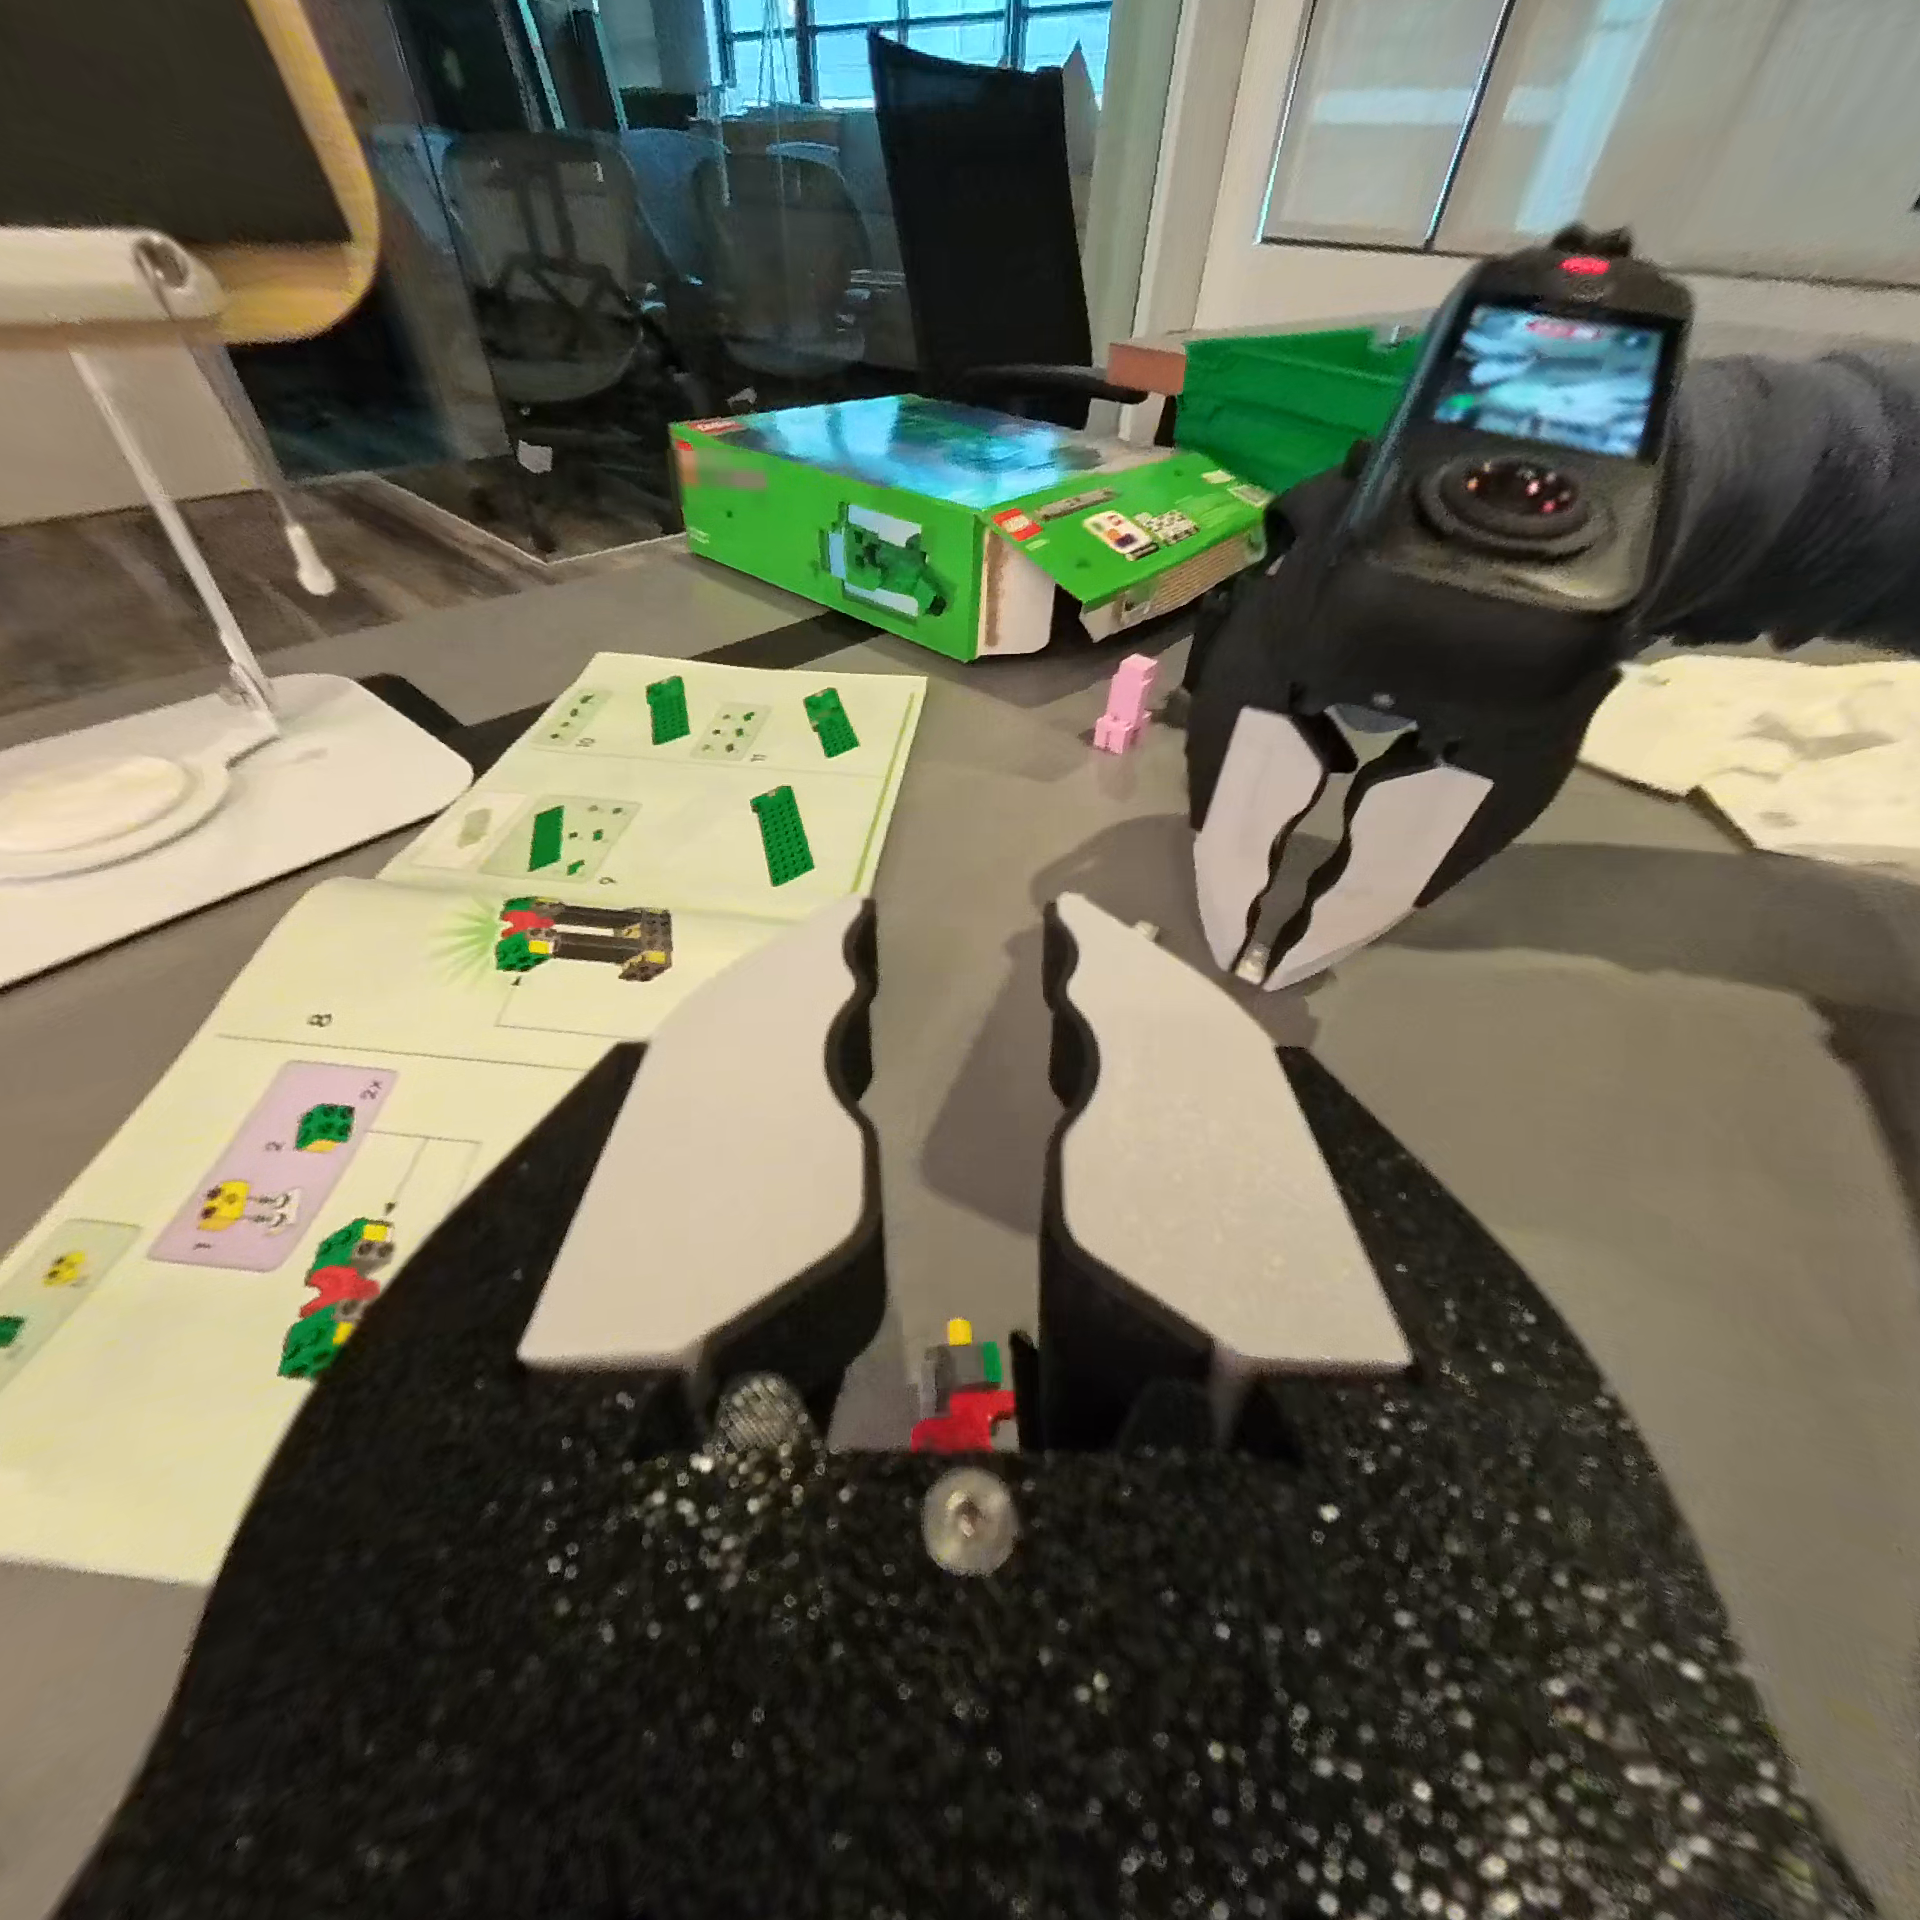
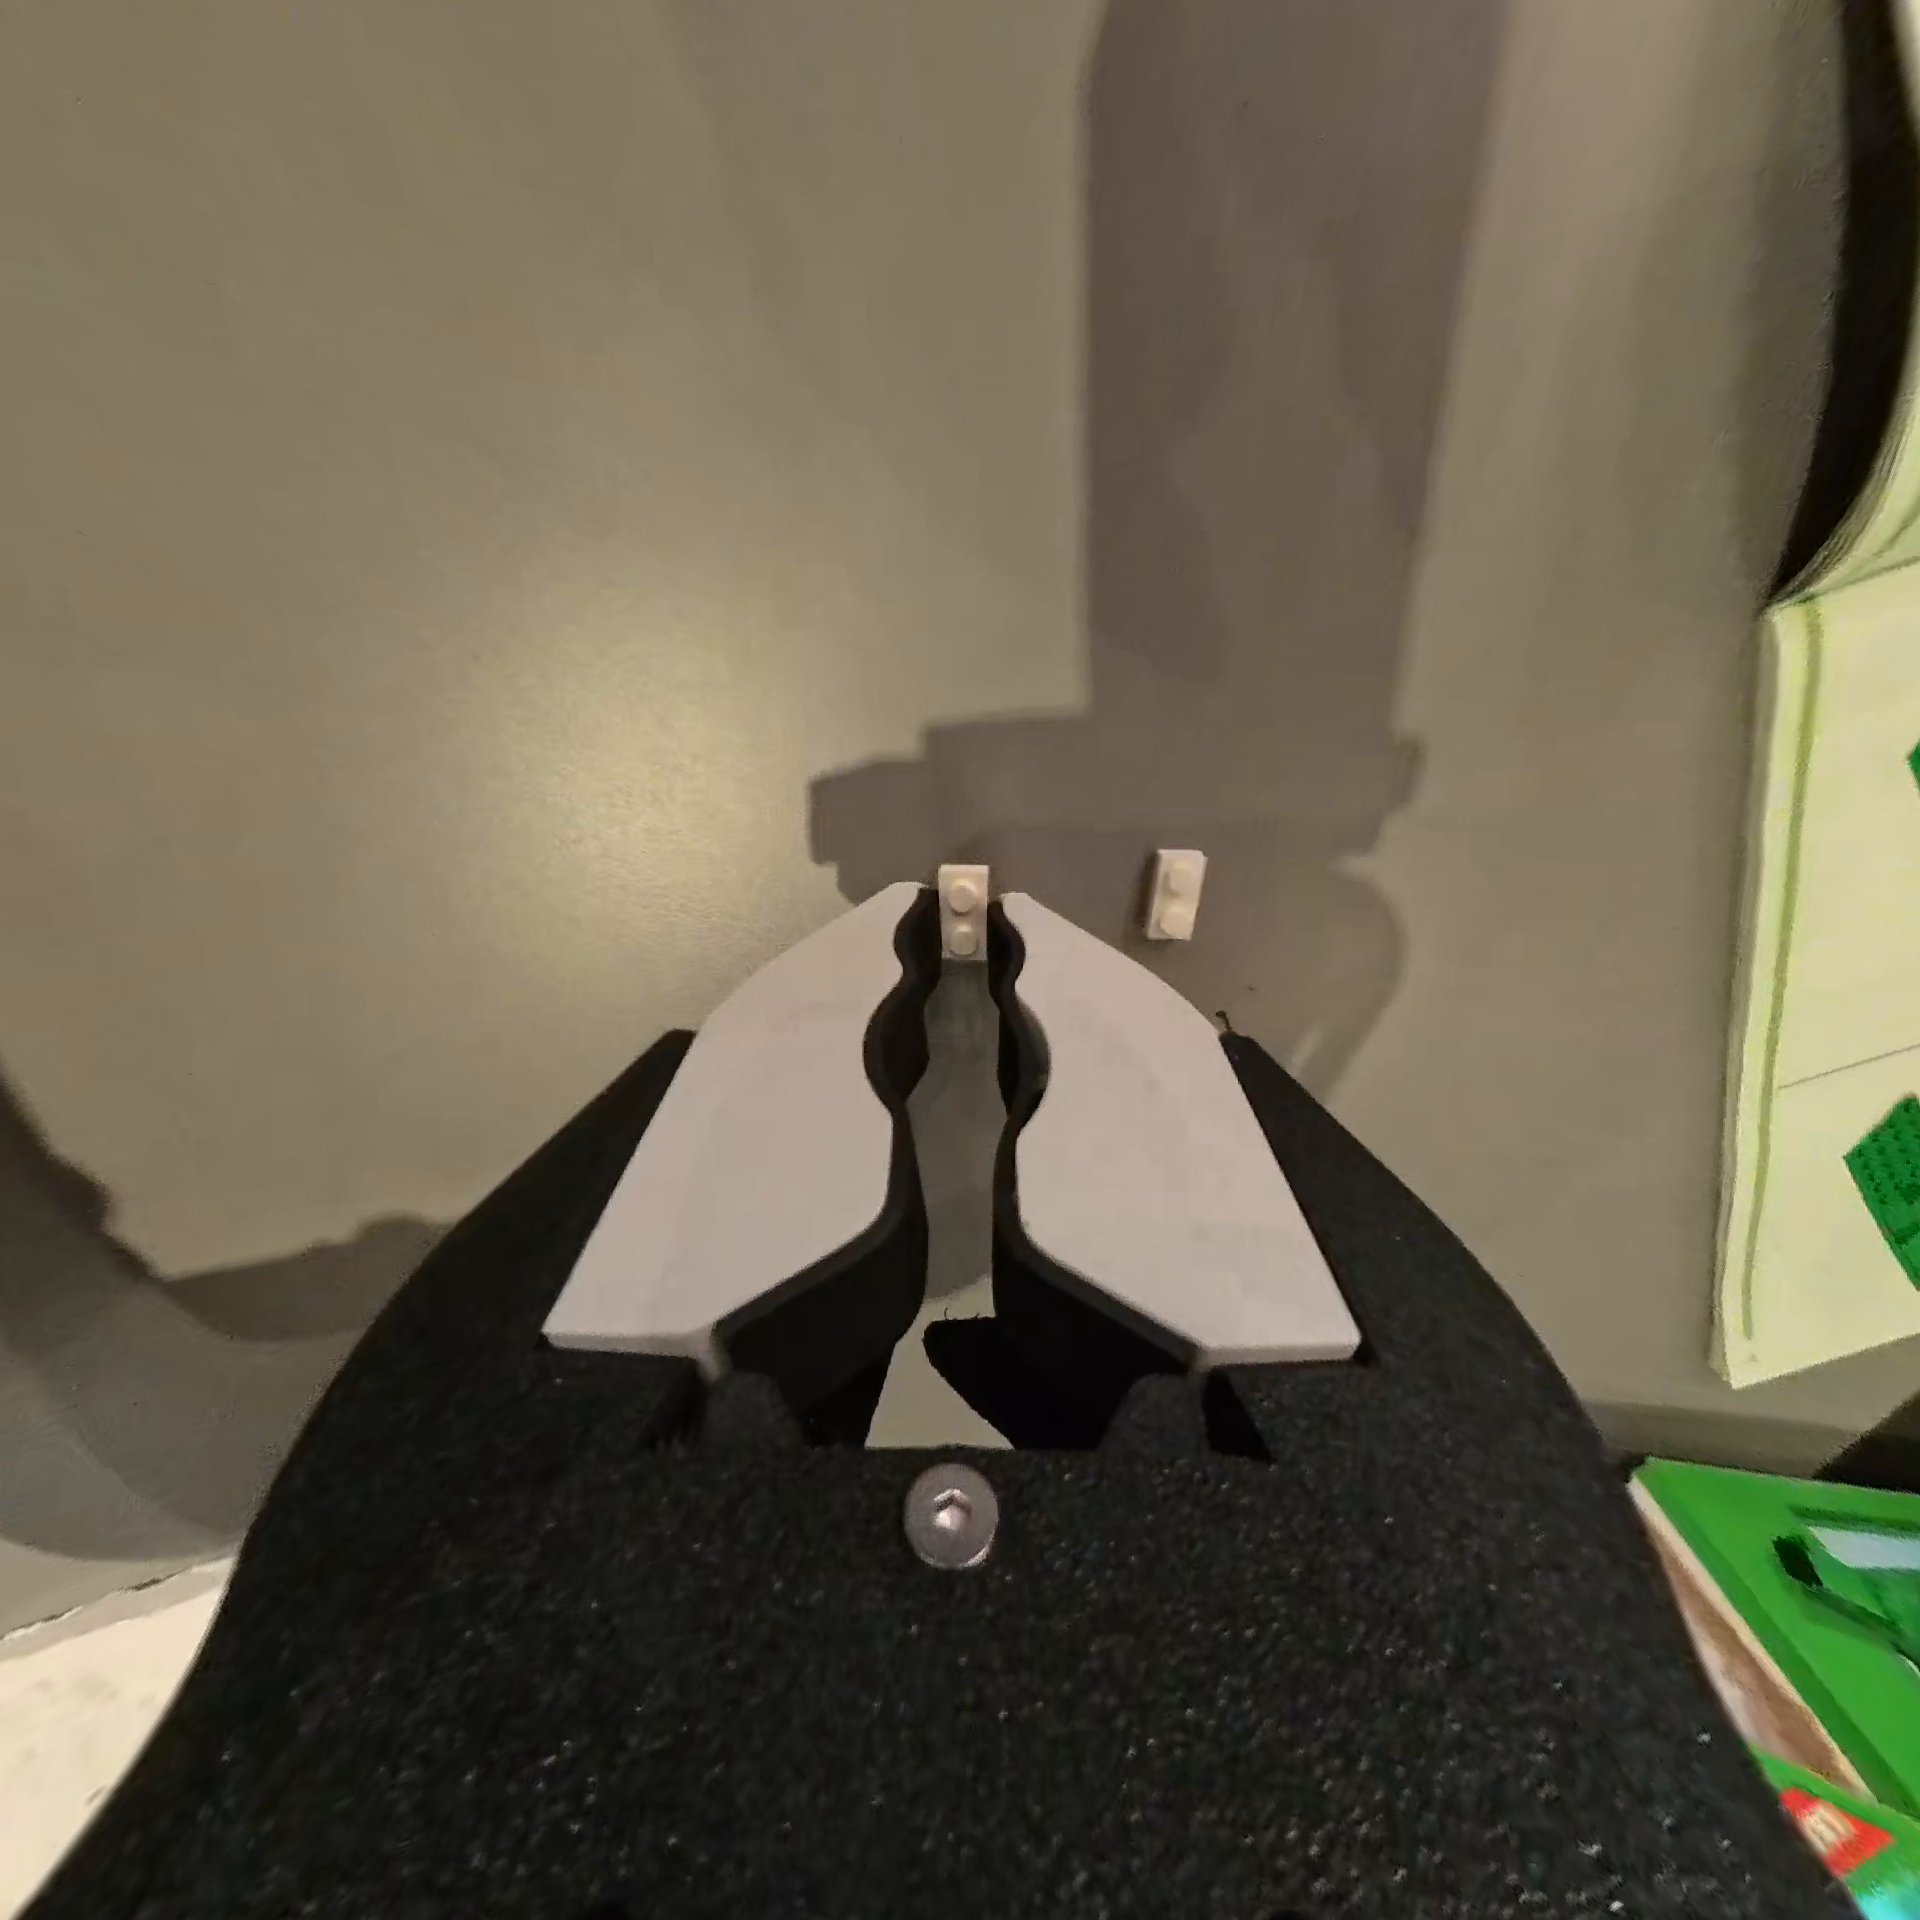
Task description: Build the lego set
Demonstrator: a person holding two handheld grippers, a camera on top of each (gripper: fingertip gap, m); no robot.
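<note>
Right tool (image 2: 961,914) was tipped down onto the grey bench (image 2: 520,520), fingers closed on a small white two-stud Lego plate (image 2: 962,907); plate sat flat on the bench, clamped at its sides between the fingertips. A second white two-stud plate (image 2: 1175,895) lay loose just to its right, not touching. Left wrist view showed the same tool (image 1: 1273,961) with tips at the bench surface, held by a dark-gloved hand (image 1: 1766,499), action camera with lit screen (image 1: 1538,416) mounted on top.

Left tool (image 1: 961,920) was open, nothing between the fingers, hovering over bare bench. A small partial build of red, green, grey and yellow bricks (image 1: 961,1392) sat on the bench, seen through the gap at the base of its fingers.

Pale green open instruction booklet (image 1: 499,935) lay flat on the bench left of the left tool. Green cardboard Lego box (image 1: 883,520) sat further back, end flap open. Small pink brick figure (image 1: 1127,707) stood upright in front of the box, near the right tool. Crumpled white paper bag (image 1: 1766,748) lay at the far right. White lamp base (image 1: 208,790) sat at the far left.
</note>
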